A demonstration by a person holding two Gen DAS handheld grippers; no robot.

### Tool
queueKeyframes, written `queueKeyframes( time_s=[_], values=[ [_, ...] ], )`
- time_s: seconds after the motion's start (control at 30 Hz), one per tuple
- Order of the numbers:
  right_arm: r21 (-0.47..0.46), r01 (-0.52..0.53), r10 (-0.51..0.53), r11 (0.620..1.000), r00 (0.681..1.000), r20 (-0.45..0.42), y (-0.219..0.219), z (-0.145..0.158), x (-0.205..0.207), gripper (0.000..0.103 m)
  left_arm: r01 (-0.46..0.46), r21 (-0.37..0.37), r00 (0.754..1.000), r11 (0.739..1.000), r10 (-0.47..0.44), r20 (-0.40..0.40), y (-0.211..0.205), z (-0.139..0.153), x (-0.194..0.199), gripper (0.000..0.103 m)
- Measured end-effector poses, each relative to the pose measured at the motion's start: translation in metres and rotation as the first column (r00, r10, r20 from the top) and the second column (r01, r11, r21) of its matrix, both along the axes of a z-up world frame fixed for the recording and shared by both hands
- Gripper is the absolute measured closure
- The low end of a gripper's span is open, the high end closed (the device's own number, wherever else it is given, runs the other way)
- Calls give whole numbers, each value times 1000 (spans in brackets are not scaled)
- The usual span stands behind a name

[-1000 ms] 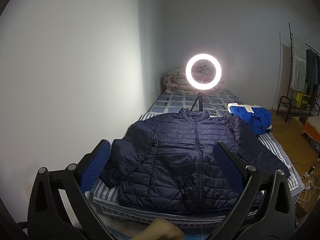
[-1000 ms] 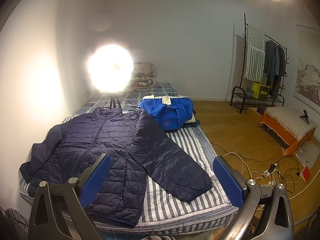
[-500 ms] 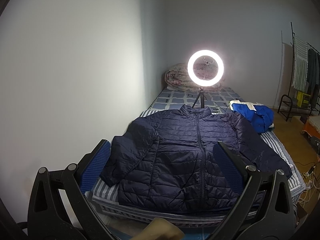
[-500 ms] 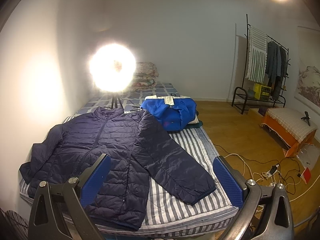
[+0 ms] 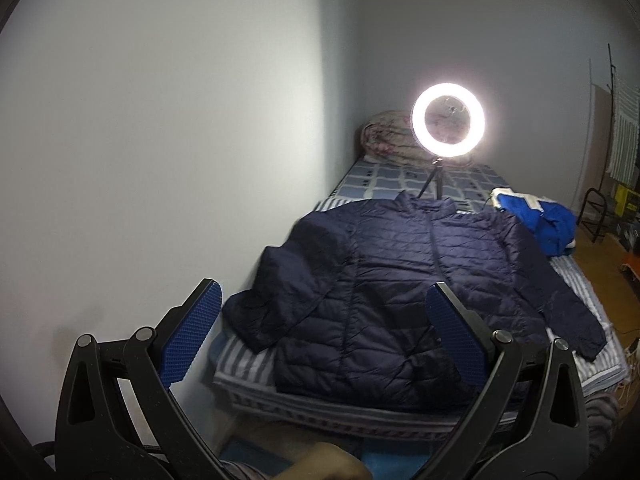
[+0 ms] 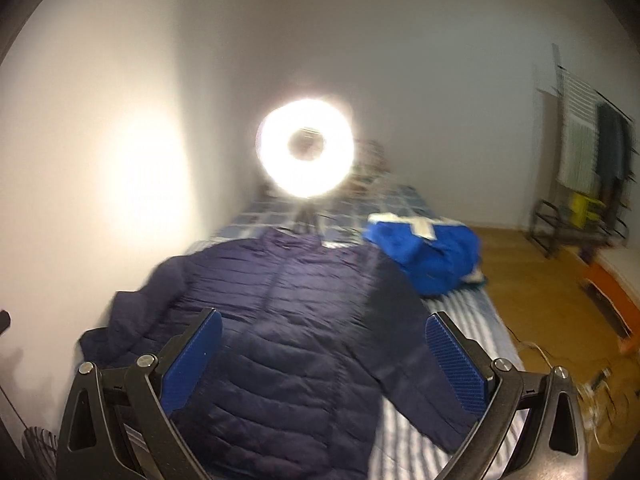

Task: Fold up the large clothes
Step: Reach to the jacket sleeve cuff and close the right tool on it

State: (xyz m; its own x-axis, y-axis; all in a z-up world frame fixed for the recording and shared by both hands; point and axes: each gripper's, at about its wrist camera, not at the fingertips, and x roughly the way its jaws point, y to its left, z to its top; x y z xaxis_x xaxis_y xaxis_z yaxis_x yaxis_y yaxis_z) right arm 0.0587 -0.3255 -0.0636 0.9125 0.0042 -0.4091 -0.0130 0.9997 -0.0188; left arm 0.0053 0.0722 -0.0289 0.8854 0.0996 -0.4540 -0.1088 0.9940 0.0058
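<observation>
Jacket (image 5: 404,280): navy quilted puffer, spread flat and zipped on the striped bed (image 5: 248,364), ahead of both claws, sleeves out to each side.
Left claw (image 5: 324,336): spread wide, empty, short of the hem.
Right claw (image 6: 324,356): spread wide, empty, above the jacket's lower half.
Blue garment (image 6: 432,256): bundled beyond the jacket, right of it.
Ring light (image 5: 448,126): lit, behind the collar.

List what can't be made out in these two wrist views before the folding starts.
- Right wrist view: motion blur smears the navy puffer jacket; its zip cannot be traced.
- Right wrist view: glare from the ring light washes out the bedding behind it.
- Left wrist view: the right finger of the left gripper covers part of the jacket's hem.
- Left wrist view: the drying rack is cut by the right edge.
- Both views: the folded blue garment hides its own shape.
</observation>
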Motion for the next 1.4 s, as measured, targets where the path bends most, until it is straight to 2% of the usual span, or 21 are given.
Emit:
queueKeyframes(
  time_s=[0.17, 0.27, 0.37, 0.43, 0.53, 0.6, 0.63, 0.7, 0.8, 0.83, 0.9, 1.0, 1.23, 1.4],
  values=[
    [-43, -179, 179, 983, 984, -14, 55, 0, 33, 2, -33, 22, 999, 999, 33, -12, 17, -13, -11, 0],
    [-34, -340, 338, 940, 940, -43, 100, -4, 55, 9, -43, -4, 999, 999, 43, -28, 31, -21, -17, 0],
    [19, -491, 491, 871, 867, -84, 145, -17, 74, 19, -54, -24, 998, 998, 53, -42, 41, -30, -22, 0],
    [33, -560, 559, 828, 819, -127, 176, -28, 85, 32, -61, -32, 997, 998, 60, -51, 47, -34, -24, 0],
    [31, -670, 662, 741, 723, -197, 236, -49, 93, 40, -80, -46, 995, 996, 77, -64, 59, -40, -29, 2],
    [24, -723, 706, 690, 665, -243, 271, -65, 102, 40, -96, -66, 993, 993, 91, -76, 68, -44, -32, 6],
    [26, -740, 720, 672, 645, -257, 281, -71, 103, 41, -103, -76, 992, 992, 97, -83, 72, -46, -33, 8],
    [43, -784, 753, 619, 578, -315, 315, -93, 112, 43, -119, -101, 989, 988, 109, -105, 81, -52, -34, 12],
    [82, -825, 781, 559, 490, -388, 358, -126, 125, 49, -143, -127, 983, 981, 126, -135, 92, -61, -38, 12],
    [89, -831, 782, 549, 474, -404, 366, -134, 126, 49, -151, -135, 981, 979, 131, -143, 95, -63, -39, 12],
    [102, -852, 783, 513, 415, -463, 400, -158, 131, 53, -168, -137, 977, 976, 147, -153, 100, -67, -43, 12],
    [107, -874, 773, 473, 354, -527, 430, -189, 134, 55, -188, -138, 973, 972, 166, -158, 106, -70, -46, 13],
    [122, -859, 722, 496, 331, -607, 466, -243, 148, 55, -206, -134, 970, 969, 184, -159, 113, -77, -47, 13],
    [92, -857, 693, 506, 341, -635, 474, -261, 150, 55, -207, -138, 967, 969, 182, -178, 113, -82, -41, 13]
  ],
)
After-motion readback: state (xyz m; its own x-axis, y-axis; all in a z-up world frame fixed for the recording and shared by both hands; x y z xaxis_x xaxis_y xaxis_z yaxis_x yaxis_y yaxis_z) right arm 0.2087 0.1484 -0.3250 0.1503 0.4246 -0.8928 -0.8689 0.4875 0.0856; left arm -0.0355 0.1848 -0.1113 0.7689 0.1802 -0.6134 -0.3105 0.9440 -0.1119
